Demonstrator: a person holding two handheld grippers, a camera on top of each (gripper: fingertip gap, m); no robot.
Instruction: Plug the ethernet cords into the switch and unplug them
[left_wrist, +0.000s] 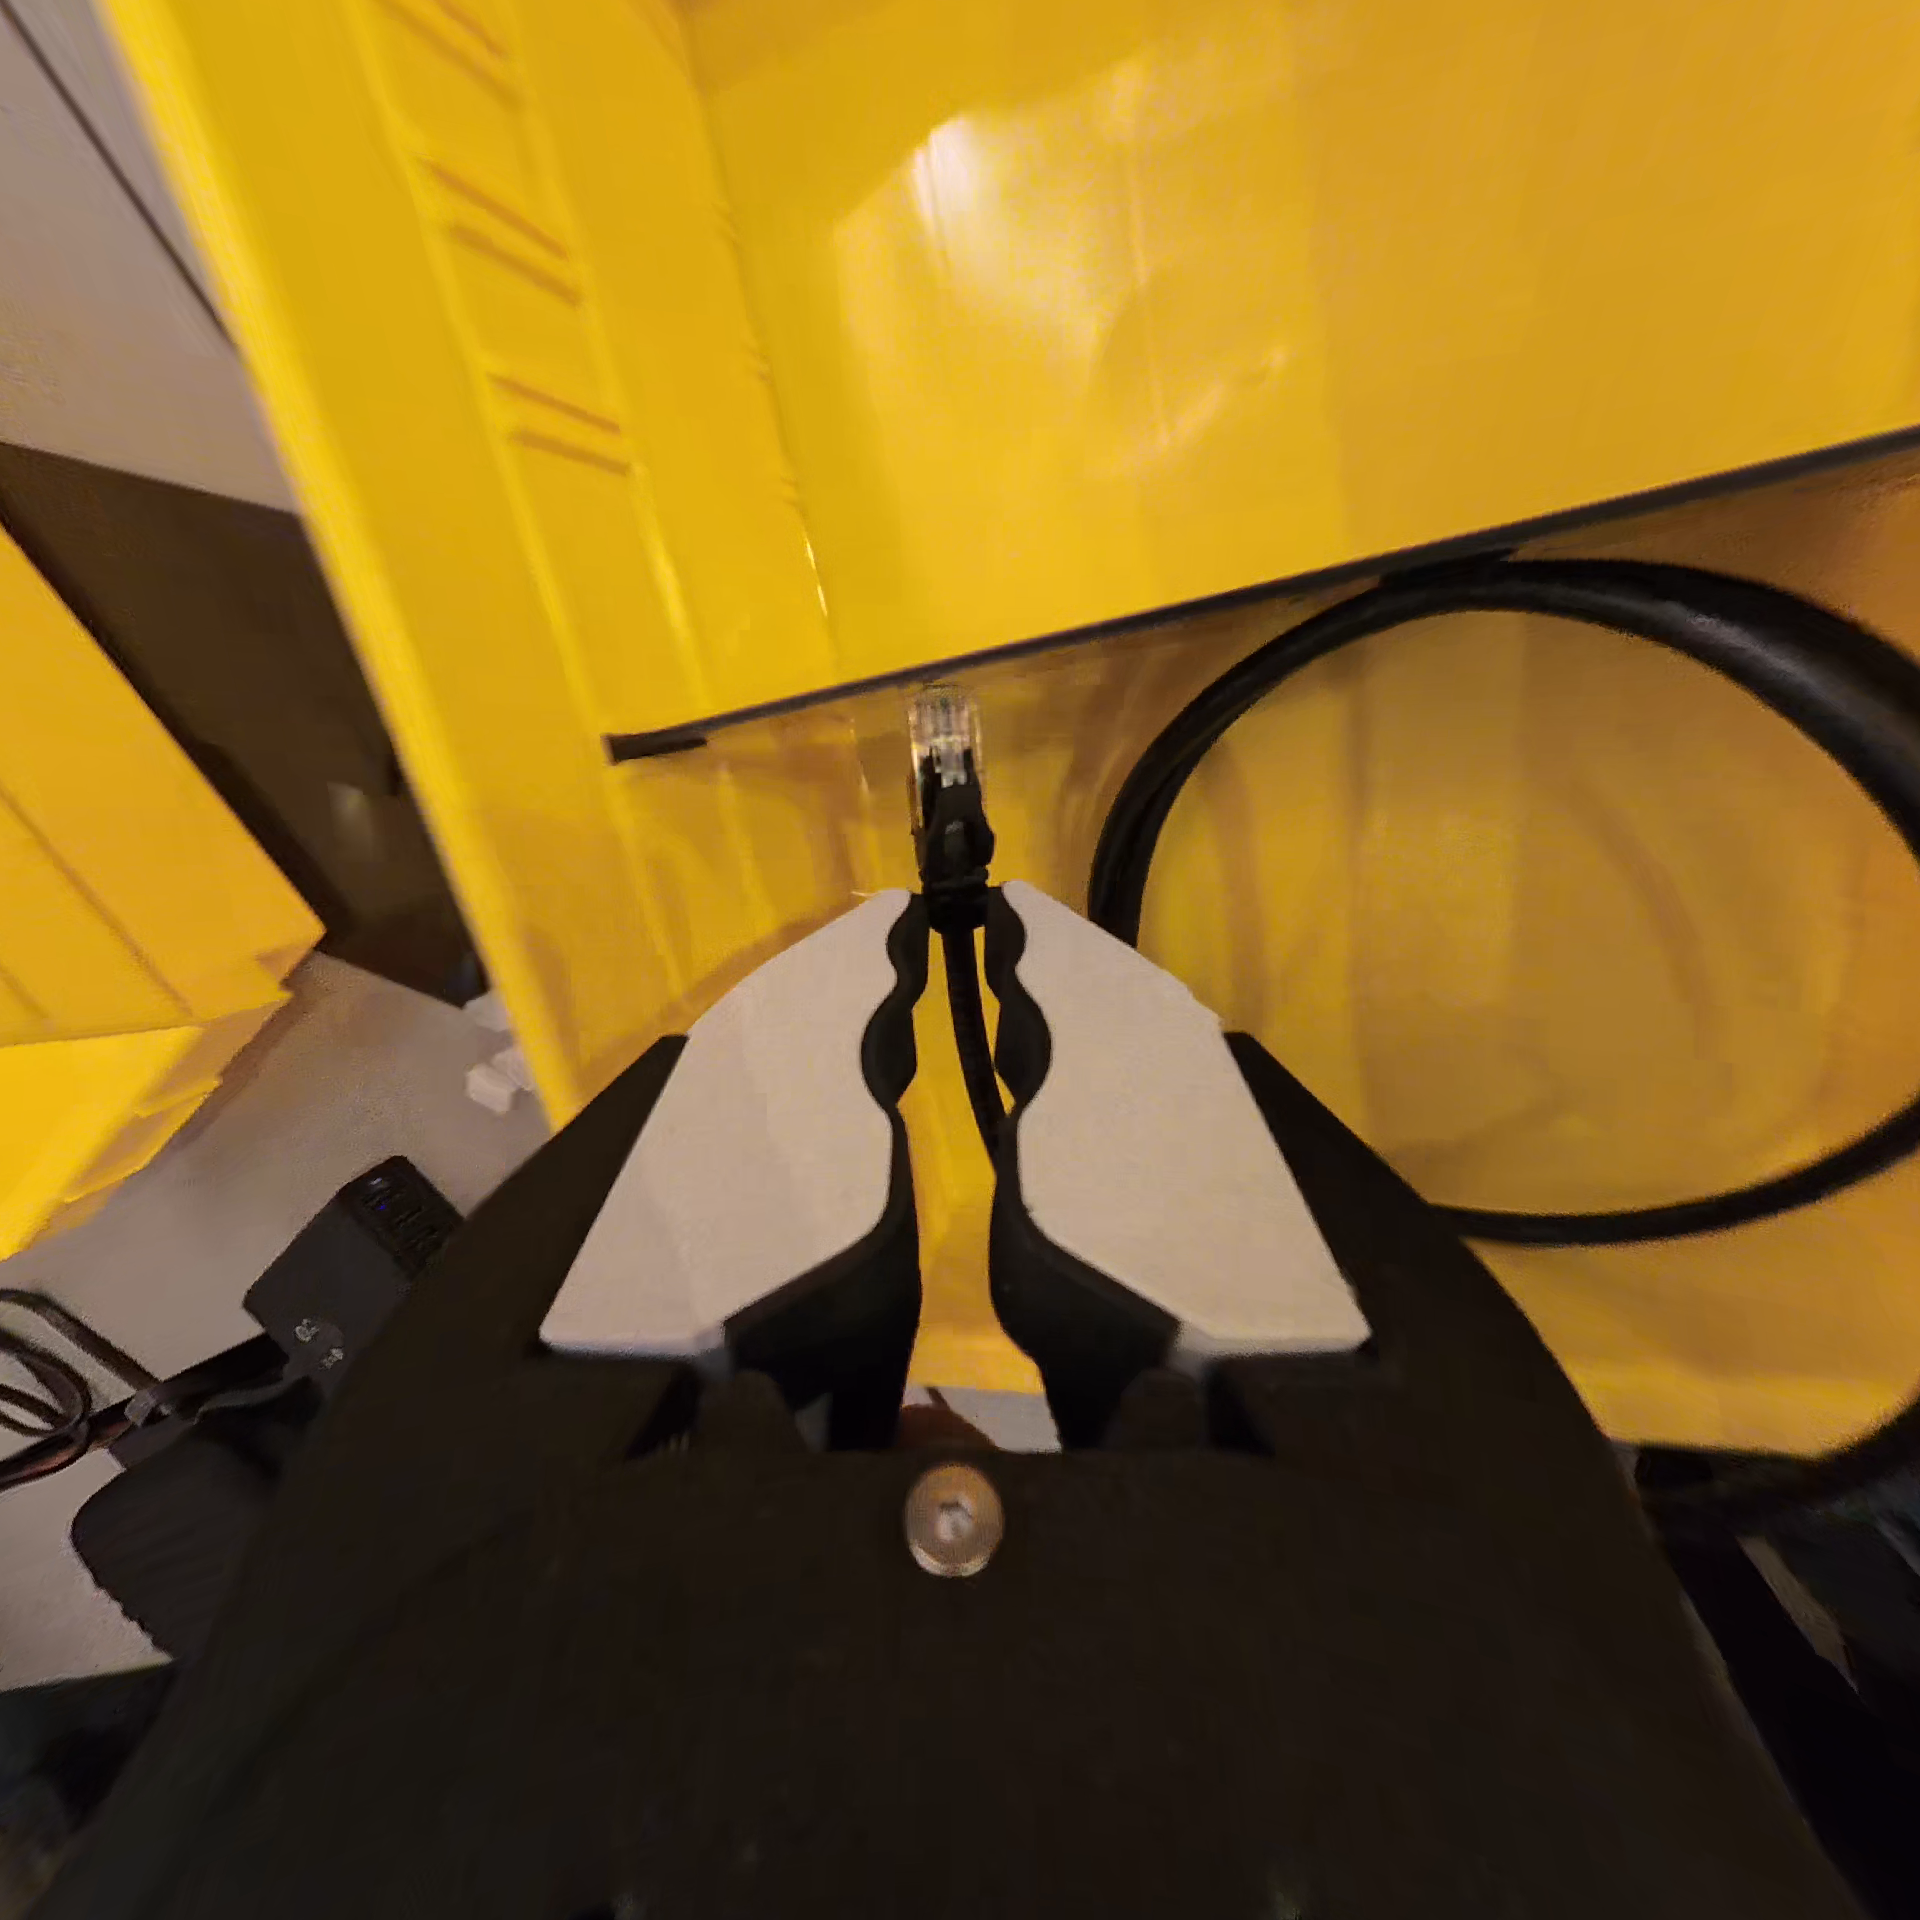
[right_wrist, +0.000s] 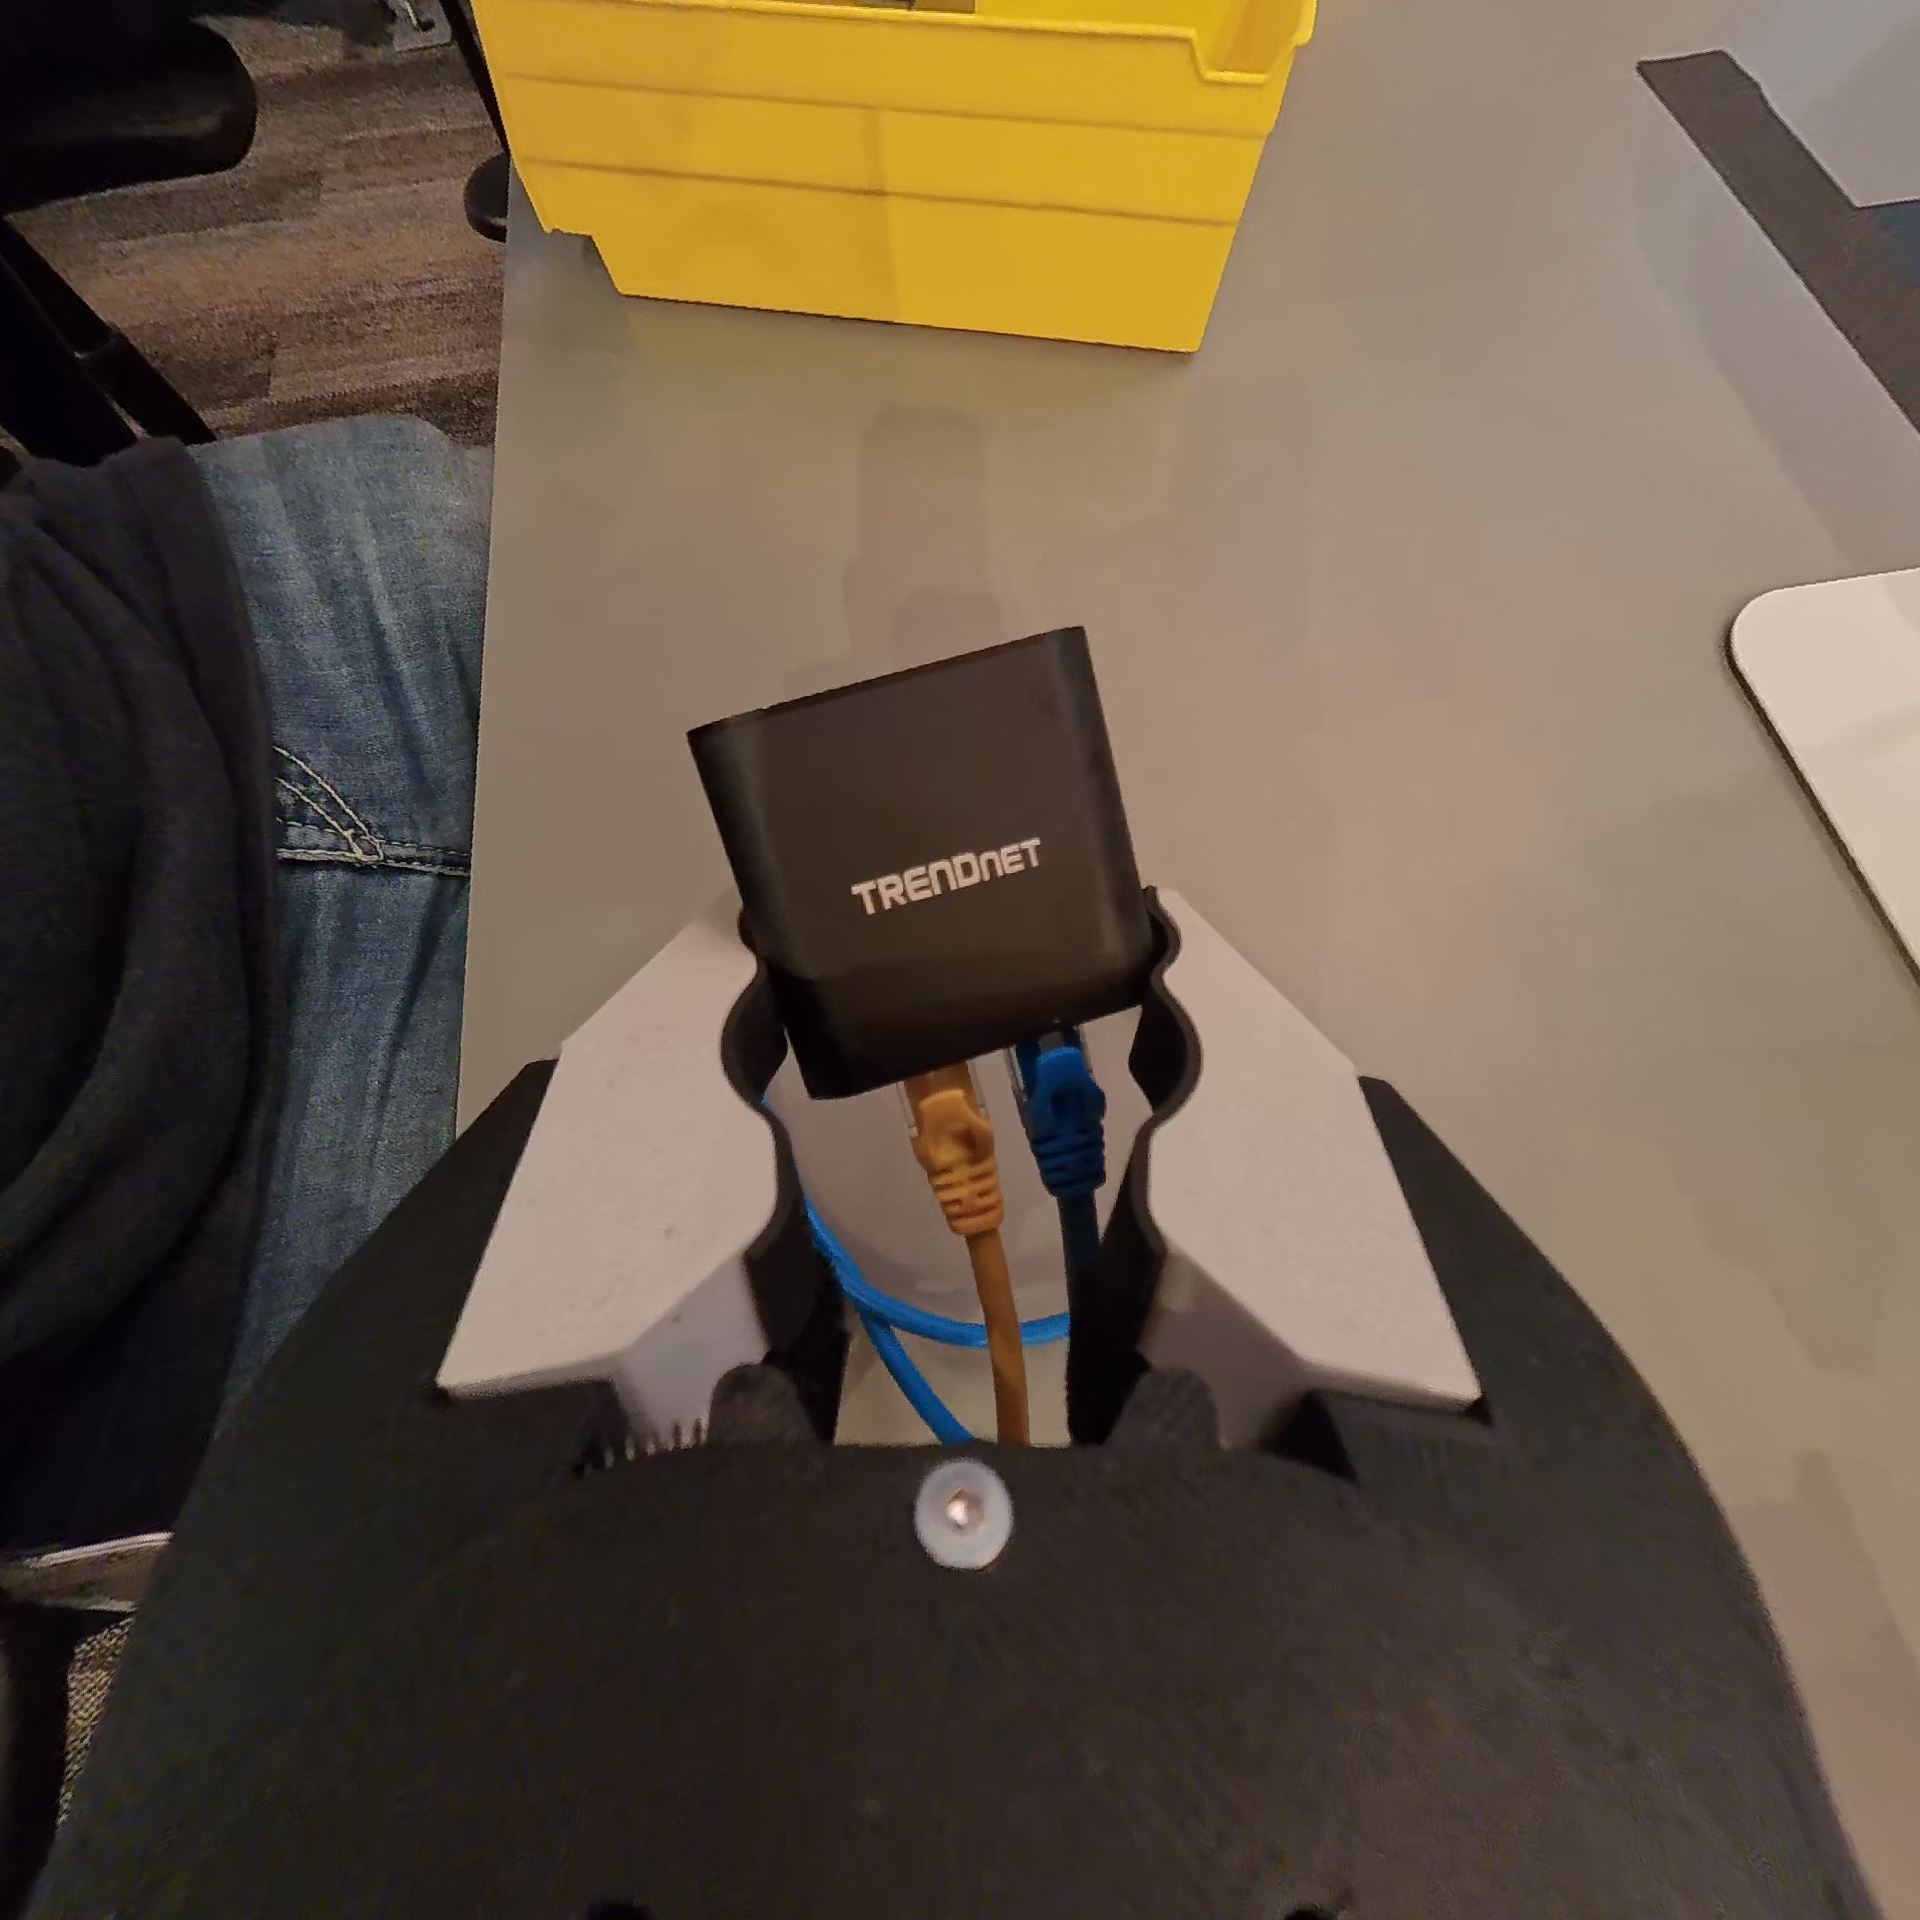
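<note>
My left gripper (left_wrist: 958, 896) is shut on a black ethernet cord (left_wrist: 1299, 748) just behind its clear plug (left_wrist: 943, 729). The plug points into a yellow bin (left_wrist: 1039, 312); the cord's loop lies inside the bin to the right. My right gripper (right_wrist: 954, 935) is shut on the black switch (right_wrist: 925, 842) and holds it by its sides above the grey table (right_wrist: 1351, 520). An orange cord (right_wrist: 961, 1153) and a blue cord (right_wrist: 1062, 1122) are plugged into the switch's near face and run back between the fingers. The switch also shows at the lower left of the left wrist view (left_wrist: 353, 1257).
A yellow bin (right_wrist: 894, 177) stands at the table's far edge. A second yellow bin (left_wrist: 114, 904) is at the left. A white flat object (right_wrist: 1839, 707) lies at the right. A person's leg in jeans (right_wrist: 343, 790) is beside the table's left edge. The grippers' ends are close to 50 cm from one another.
</note>
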